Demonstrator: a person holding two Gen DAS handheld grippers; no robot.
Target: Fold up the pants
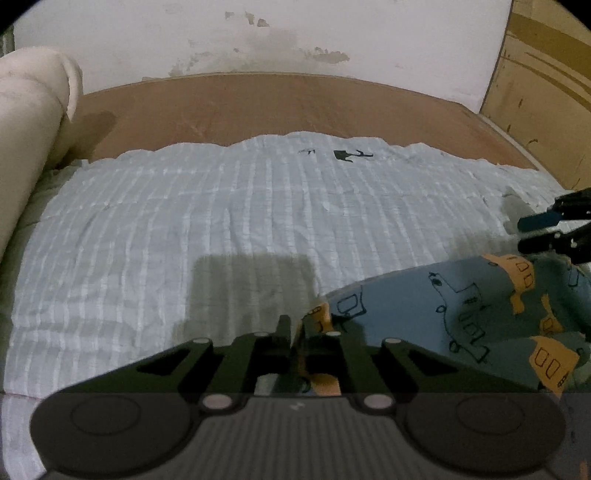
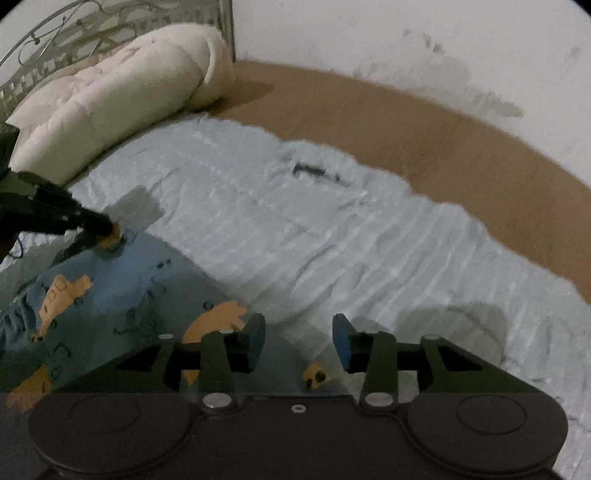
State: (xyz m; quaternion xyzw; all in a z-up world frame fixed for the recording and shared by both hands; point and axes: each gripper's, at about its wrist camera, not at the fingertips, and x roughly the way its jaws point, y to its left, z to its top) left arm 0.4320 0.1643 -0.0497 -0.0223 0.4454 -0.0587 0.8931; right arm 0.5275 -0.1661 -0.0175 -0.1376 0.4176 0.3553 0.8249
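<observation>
On the bed, a pale striped sheet w/ dark illegible print carries blue pants at its near edge. Left gripper pinches their hem; right gripper gapes, holding nothing.

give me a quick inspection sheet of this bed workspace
surface: pale striped sheet over a brown board, wrinkled
job's things: blue pants with orange print, on the sheet at the near edge
clutter: rolled cream quilt at the head end
grippers: left gripper shut on the pants' edge; right gripper open, above the pants
cables: nothing seen
surroundings: stained white wall, metal headboard, cardboard at the side
</observation>
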